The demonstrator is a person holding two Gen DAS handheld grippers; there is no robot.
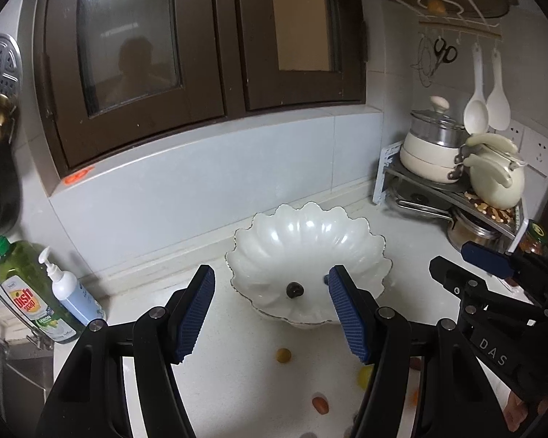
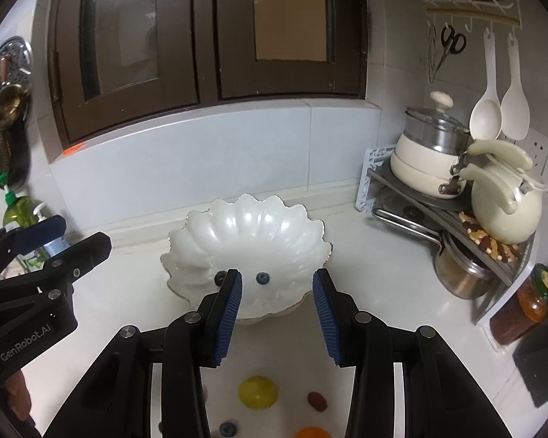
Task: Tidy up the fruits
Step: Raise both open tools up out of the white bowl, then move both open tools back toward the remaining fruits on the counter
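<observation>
Counter (image 2: 383,292) lies open around scalloped bowl (image 2: 248,226).

green bottle (image 1: 36,292) label: showing "dish soap" and, smaller, "LEMON"
right tool (image 1: 500,266) body, seen from left wrist: showing "DAS"
left tool (image 2: 54,241) body, seen from right wrist: showing "GenRobot.AI"
other labels: reading too small or blurred

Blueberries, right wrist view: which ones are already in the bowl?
The two by the bowl's front edge: one in the open, one half hidden behind the right claw's left finger. The third lies on the counter.
</observation>
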